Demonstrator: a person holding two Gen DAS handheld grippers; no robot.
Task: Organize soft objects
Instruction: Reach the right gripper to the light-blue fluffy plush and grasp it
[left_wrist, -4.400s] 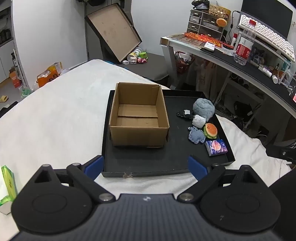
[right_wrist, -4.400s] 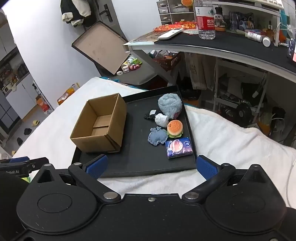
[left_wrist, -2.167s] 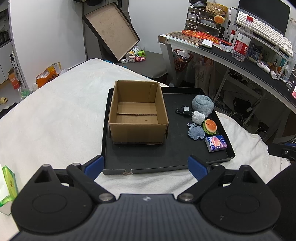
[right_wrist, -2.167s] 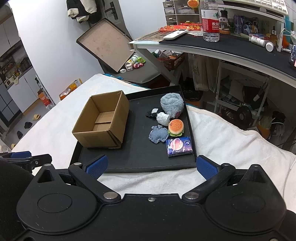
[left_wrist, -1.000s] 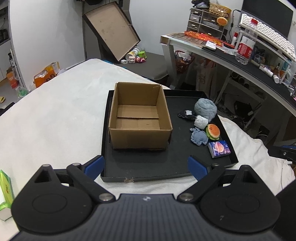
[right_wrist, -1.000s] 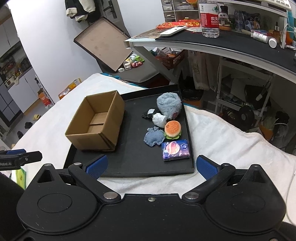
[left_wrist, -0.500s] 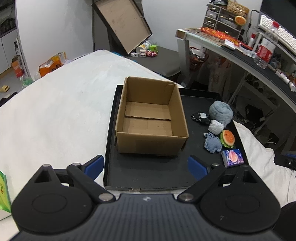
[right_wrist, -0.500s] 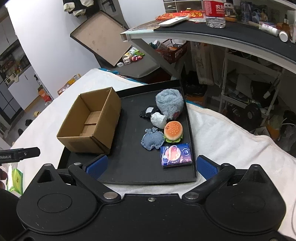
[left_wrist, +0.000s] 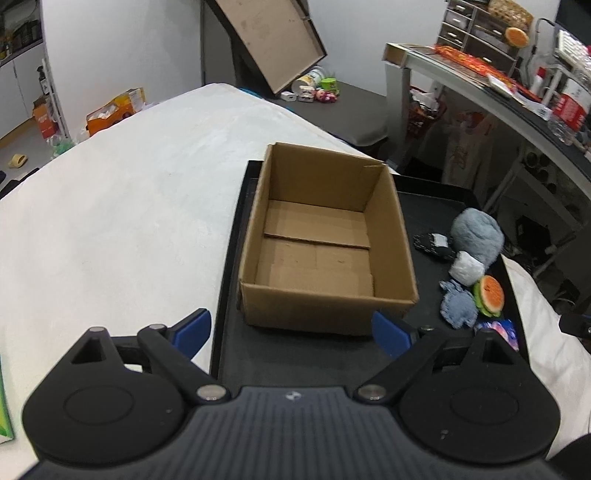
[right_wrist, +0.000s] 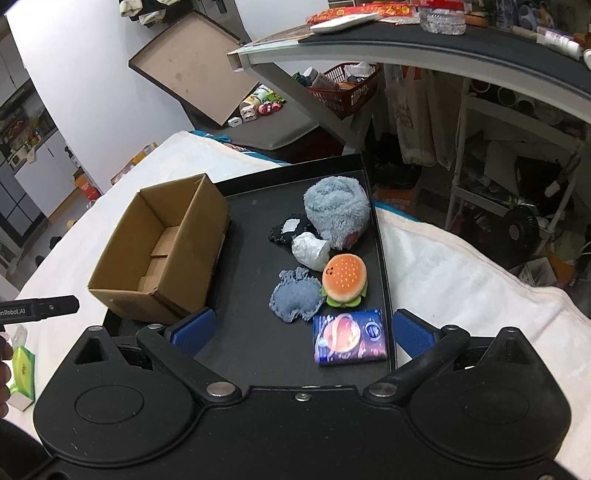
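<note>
An open empty cardboard box (left_wrist: 325, 251) (right_wrist: 162, 247) stands on the left of a black tray (left_wrist: 432, 192) (right_wrist: 243, 332). To its right lie a fluffy grey plush (right_wrist: 337, 210) (left_wrist: 477, 232), a black item with a white tag (right_wrist: 290, 229), a white bundle (right_wrist: 310, 250), a burger plush (right_wrist: 344, 280) (left_wrist: 490, 295), a blue-grey knit piece (right_wrist: 295, 295) (left_wrist: 457, 308) and a purple packet (right_wrist: 349, 336). My left gripper (left_wrist: 291, 330) is open and empty just before the box. My right gripper (right_wrist: 301, 332) is open and empty, over the tray's front, near the packet.
The tray rests on a white-covered bed (left_wrist: 129, 229). A green tissue pack (right_wrist: 22, 371) lies at the bed's left front. A cluttered curved desk (right_wrist: 443, 48) stands to the right, with a red basket (right_wrist: 343, 88) under it. A brown board (left_wrist: 269, 40) leans against the far wall.
Both grippers have moved forward and lower toward the tray. The box and the soft items look larger and nearer. Nothing on the tray has moved.
</note>
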